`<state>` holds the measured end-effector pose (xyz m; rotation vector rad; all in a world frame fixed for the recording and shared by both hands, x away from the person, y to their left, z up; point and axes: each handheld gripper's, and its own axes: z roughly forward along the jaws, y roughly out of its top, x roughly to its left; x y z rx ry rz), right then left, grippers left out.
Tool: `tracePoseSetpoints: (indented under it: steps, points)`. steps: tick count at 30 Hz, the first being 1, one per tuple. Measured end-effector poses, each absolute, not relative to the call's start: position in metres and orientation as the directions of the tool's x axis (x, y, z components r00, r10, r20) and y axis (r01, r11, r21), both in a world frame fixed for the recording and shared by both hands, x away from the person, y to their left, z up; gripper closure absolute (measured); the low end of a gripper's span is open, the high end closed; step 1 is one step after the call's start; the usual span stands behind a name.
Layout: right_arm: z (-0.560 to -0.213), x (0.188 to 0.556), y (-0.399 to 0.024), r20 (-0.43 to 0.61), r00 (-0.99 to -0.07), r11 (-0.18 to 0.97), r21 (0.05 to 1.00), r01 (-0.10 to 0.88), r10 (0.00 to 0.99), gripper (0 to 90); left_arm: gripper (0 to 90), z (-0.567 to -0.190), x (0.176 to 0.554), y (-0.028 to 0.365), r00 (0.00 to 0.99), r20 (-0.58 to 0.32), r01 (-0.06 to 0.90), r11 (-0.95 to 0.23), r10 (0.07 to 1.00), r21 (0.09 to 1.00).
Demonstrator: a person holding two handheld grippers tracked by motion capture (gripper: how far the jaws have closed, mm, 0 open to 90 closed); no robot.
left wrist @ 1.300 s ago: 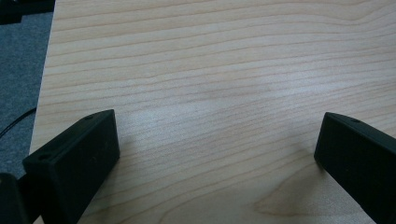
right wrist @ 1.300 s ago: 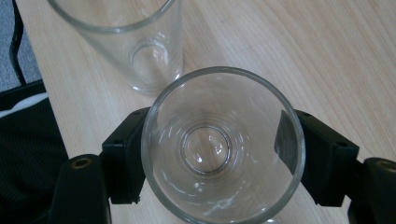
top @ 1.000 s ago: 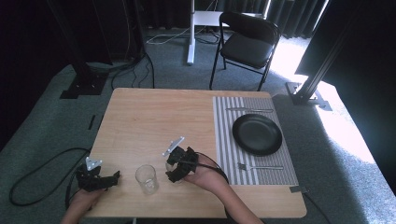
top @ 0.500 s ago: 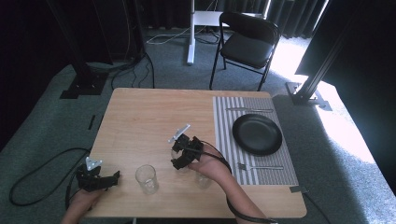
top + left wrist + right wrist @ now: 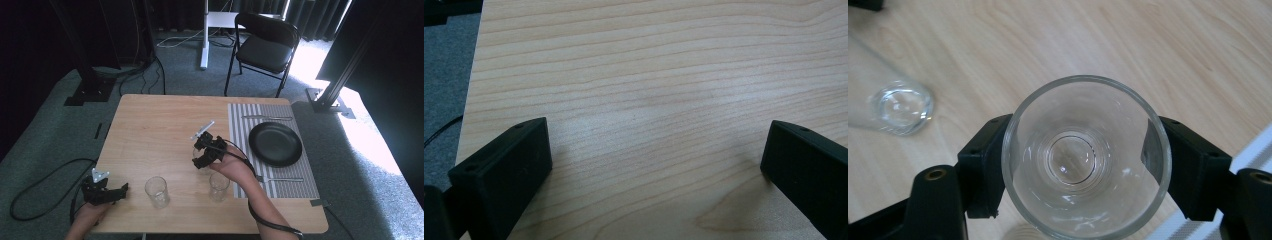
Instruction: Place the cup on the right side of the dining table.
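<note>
My right gripper [image 5: 204,156] hovers over the middle of the wooden table [image 5: 155,125], shut on a clear drinking glass [image 5: 1085,155]. Seen from above, the glass stands upright and empty between the two black fingers [image 5: 988,165]. Two more clear glasses stand near the front edge: one [image 5: 156,191] left of the person's right forearm, one [image 5: 219,186] just beside it. My left gripper [image 5: 111,192] rests at the front left corner, held by a hand. Its jaws stand wide open [image 5: 654,165] over bare wood.
A striped placemat [image 5: 239,127] lies at the right with a black plate [image 5: 275,144] on it, a knife [image 5: 267,118] behind and a fork [image 5: 280,178] in front. A black folding chair [image 5: 267,47] stands beyond the table. Cables trail on the carpet at the left.
My right gripper has carried the glass up and away from the person, toward the table's middle and slightly right. The glass by the forearm has come into sight. The left gripper has stayed put.
</note>
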<state>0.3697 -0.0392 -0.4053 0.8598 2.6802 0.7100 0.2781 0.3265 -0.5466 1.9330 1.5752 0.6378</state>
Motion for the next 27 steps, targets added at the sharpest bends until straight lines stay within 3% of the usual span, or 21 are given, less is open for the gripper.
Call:
tracePoseSetpoints:
  steps: [27]
  points:
    - [-0.393, 0.445, -0.098, -0.086, -0.646, 0.596, 0.489, 0.636, 0.759, 27.8, 0.3, -0.547, 0.277, 0.327, 0.199, 0.013, 0.713, -0.154, 0.980, 0.684]
